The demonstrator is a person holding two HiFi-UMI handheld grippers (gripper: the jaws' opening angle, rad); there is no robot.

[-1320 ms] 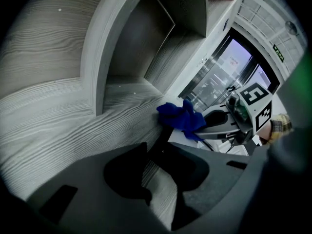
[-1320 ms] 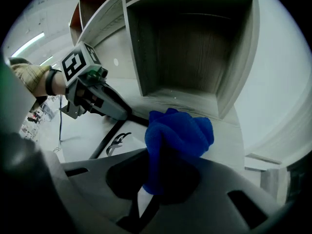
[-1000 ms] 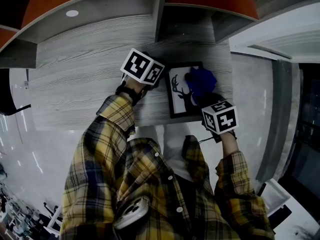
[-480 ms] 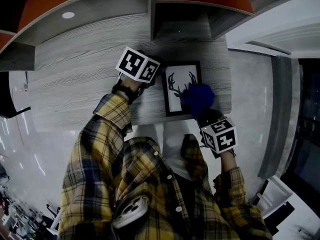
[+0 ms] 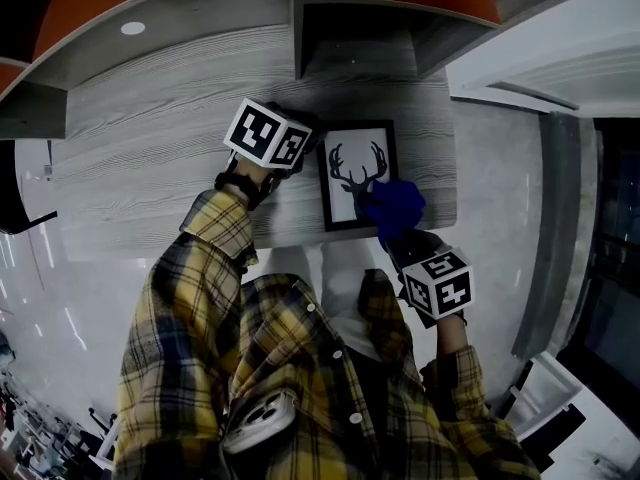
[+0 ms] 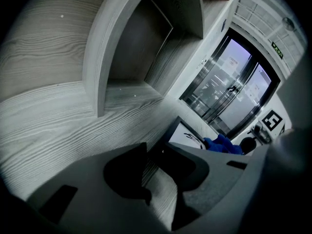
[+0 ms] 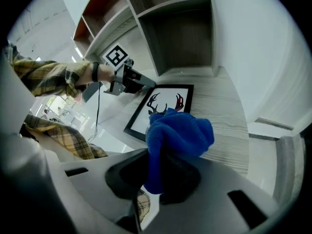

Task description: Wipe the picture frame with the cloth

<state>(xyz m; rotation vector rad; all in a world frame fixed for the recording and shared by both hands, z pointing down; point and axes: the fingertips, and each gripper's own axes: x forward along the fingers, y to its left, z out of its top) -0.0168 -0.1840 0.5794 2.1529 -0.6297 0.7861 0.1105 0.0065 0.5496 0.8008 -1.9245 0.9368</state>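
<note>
A black picture frame point(image 5: 357, 175) with a deer-antler print lies flat on the grey wood-grain table point(image 5: 150, 158). My left gripper point(image 5: 305, 150) sits at the frame's far left corner point(image 6: 187, 134), its jaws drawn close on that edge. My right gripper point(image 5: 402, 233) is shut on a bunched blue cloth point(image 5: 393, 208), which rests on the frame's near right corner. In the right gripper view the cloth point(image 7: 178, 135) bulges out of the jaws in front of the print point(image 7: 168, 99), and the left gripper point(image 7: 145, 84) touches the frame's corner beyond.
Open shelf compartments point(image 5: 360, 38) with orange panels stand along the back of the table. The table's near edge point(image 5: 300, 240) runs just below the frame, and its right end point(image 5: 452, 158) lies close to the frame. Glass doors point(image 6: 234, 91) show in the distance.
My right gripper has drawn the cloth down the frame's right side, from over the antlers to the near right corner, uncovering the print. The left gripper has stayed at its corner.
</note>
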